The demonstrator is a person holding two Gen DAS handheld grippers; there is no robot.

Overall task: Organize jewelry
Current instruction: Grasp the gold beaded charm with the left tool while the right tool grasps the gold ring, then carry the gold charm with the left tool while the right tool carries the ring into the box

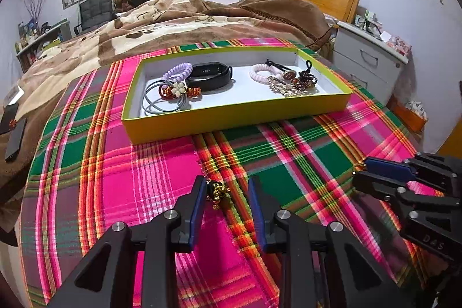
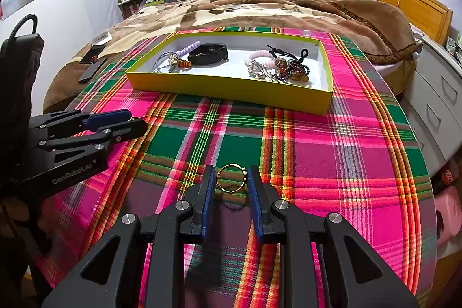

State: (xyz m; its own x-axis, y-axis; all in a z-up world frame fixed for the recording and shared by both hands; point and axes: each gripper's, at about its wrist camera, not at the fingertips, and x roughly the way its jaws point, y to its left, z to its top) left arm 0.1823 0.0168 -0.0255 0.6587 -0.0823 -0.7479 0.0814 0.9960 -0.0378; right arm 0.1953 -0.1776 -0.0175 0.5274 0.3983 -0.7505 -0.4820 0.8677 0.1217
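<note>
Closing my right gripper [image 2: 231, 186] squarely on the thin gold ring [image 2: 231, 178] between its parted, empty fingers; left gripper [image 1: 226, 192] (also open, empty) straddles a gold-and-black charm [image 1: 217, 191].

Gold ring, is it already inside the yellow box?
No, the gold ring lies on the plaid cloth between the right gripper's open fingers.

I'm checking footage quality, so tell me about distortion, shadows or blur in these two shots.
Left wrist view: strong fisheye bowing, black corners; the tray is sharp, the charm between the left gripper fingers a little soft. Right wrist view: same curvature; the ring in the right gripper casts a soft shadow on the cloth.
</note>
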